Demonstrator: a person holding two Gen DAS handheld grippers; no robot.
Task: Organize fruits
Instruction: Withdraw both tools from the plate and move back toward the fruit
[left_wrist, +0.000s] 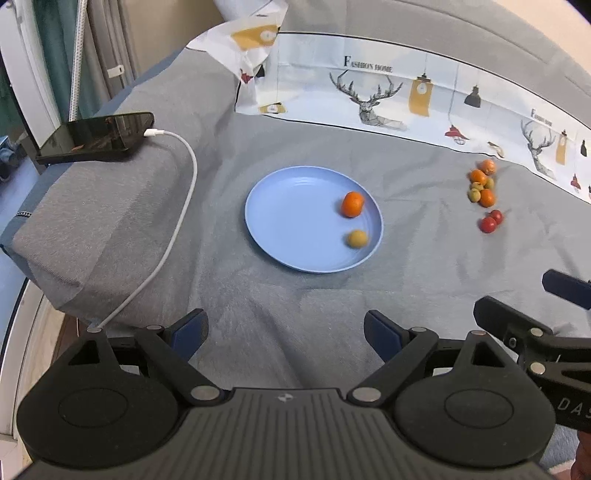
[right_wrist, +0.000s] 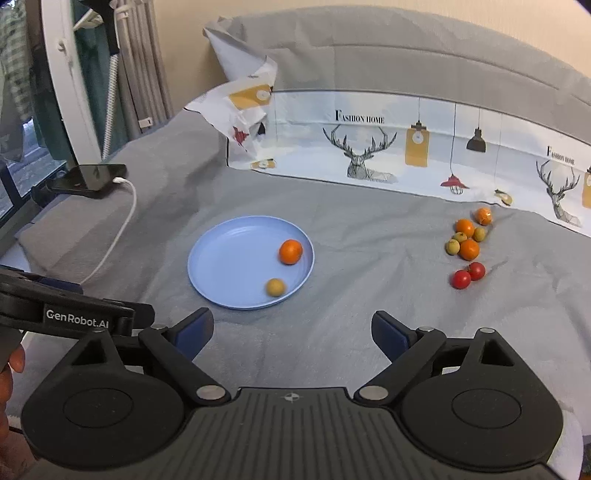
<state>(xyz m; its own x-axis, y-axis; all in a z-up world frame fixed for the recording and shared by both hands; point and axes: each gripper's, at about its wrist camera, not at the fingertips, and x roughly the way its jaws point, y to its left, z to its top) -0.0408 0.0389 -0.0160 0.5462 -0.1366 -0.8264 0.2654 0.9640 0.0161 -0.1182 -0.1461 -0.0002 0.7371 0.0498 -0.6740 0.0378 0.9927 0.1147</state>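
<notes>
We see a big bed (right_wrist: 332, 206) with a grey cover, and all the fruit lies on it. In front of us sits a blue plate (right_wrist: 229, 266). It already has two fruits in it: an orange (right_wrist: 290, 252) near the far right edge and a small yellow-green fruit (right_wrist: 275, 287) near the close right edge. The two do not touch.

The rest of the fruit waits in a little pile (right_wrist: 466, 240) on the cover, well apart from the plate and off to its right. It has three oranges and some small green fruits pressed close together. Just in front of the pile lie two red tomatoes (right_wrist: 467, 275), touching each other. These round fruits have no long side, so any way of grabbing works.

We think the pile comes next. It lies ahead and to the right of both tools. The right gripper (right_wrist: 291, 332) looks nearer to it, but the bent view makes that hard to judge.

Its fingers (right_wrist: 388, 334) stand wide apart and hold nothing. The left gripper (left_wrist: 286, 332) is the same, spread wide with nothing between.
</notes>
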